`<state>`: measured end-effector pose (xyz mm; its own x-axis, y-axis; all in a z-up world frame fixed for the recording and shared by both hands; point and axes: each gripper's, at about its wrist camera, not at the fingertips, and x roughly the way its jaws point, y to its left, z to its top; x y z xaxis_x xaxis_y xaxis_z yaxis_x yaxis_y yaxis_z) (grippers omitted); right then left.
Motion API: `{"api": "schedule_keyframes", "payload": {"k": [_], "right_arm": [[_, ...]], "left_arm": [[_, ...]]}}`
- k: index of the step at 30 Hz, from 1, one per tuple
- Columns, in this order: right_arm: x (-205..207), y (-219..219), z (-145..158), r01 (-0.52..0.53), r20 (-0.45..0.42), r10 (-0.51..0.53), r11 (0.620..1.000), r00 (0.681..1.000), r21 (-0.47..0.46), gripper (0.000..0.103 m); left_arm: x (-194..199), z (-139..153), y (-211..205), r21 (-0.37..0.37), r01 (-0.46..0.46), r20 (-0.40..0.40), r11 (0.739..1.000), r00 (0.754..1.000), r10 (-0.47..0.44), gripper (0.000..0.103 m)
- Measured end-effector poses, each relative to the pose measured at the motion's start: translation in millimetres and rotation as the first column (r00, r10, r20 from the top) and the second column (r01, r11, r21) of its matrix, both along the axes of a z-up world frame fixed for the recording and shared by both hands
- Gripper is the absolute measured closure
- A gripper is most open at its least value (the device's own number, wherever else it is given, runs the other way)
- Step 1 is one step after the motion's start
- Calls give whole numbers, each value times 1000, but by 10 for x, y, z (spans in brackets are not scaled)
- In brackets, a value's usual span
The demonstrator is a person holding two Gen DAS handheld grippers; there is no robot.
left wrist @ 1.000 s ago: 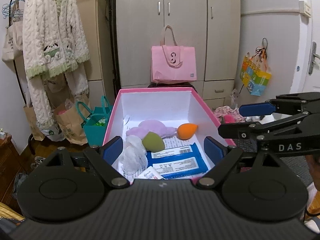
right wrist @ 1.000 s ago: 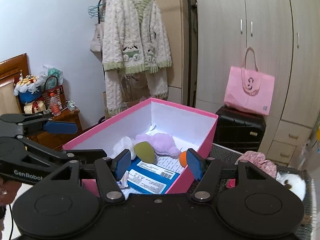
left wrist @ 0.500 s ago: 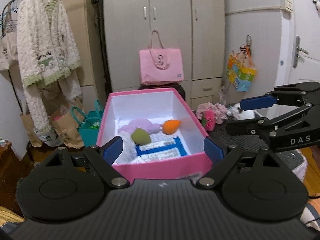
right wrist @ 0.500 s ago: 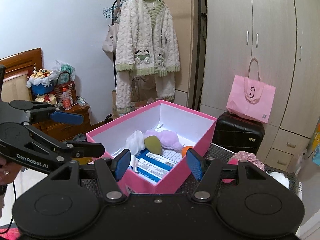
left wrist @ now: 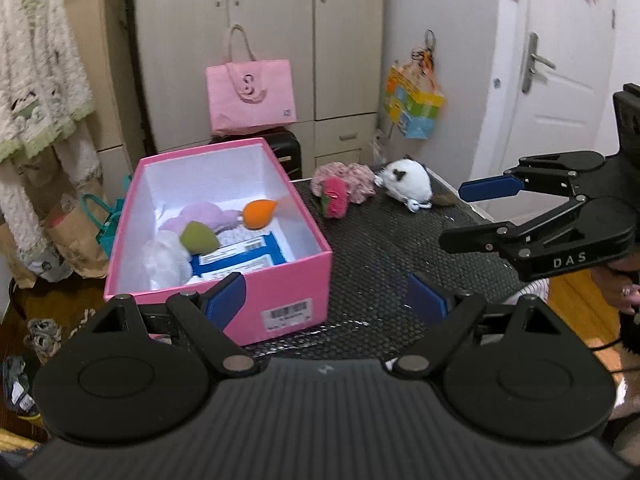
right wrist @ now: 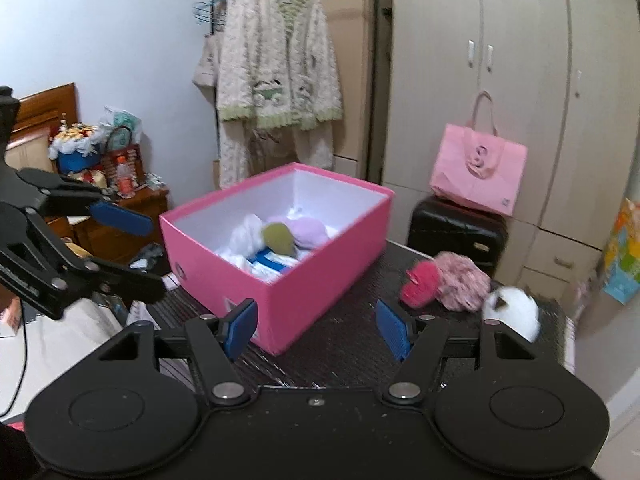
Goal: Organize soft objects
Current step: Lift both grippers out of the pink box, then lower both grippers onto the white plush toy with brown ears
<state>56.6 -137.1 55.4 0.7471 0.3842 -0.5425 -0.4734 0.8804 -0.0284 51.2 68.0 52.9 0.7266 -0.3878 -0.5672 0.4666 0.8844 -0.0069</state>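
Soft objects, boxed: a green sponge [left wrist: 199,237], an orange sponge [left wrist: 259,213], a lilac plush piece [left wrist: 202,216] and a white mesh puff [left wrist: 166,258] lie inside the pink box [left wrist: 288,276], on top of blue-and-white packets [left wrist: 240,258].
Soft objects, loose: a pink floral scrunchie [left wrist: 354,182], a red-pink brush-like piece [left wrist: 334,197] touching it, and a white plush toy [left wrist: 408,180] just beside them, all on the table [left wrist: 384,256] to the right of the box.
Pink box: open-topped, white inside, barcode label on its near end; it stands on the table's left part.
Left tongs [left wrist: 325,298]: jaws wide apart, nothing between the pads; the box's near right corner lies beyond them.
Right tongs [right wrist: 316,326]: jaws opening, empty; the box corner shows past the left pad.
Background: a wardrobe [left wrist: 260,40], a pink tote bag [left wrist: 251,96] on a black suitcase [right wrist: 456,232], a knitted cardigan [right wrist: 280,80] on a rail.
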Motion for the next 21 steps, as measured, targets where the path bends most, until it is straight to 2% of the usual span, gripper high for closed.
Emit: {"api": "schedule_keyframes", "payload": {"k": [12,15,16,21], "right_arm": [[0,-545,-500,77,-85,-76,997,993,6,32],[68,-651,-613,79,-85,-78,997,993,15,30],[114,-678,-650,80,-84,-79,997,993,16,27],[401,-853,-825,122,-67,-121,992,990,14,26]], "left_arm": [[162,-283,-670,20,125,-41,992,991,-124,15],[285,-353,-815,0,115,-44,993,992,-115,15],[326,-374,-871,4,110,-42,994,993,-109,15],[528,-397,-1090,21,108,-39,994,993,-107,15]]}}
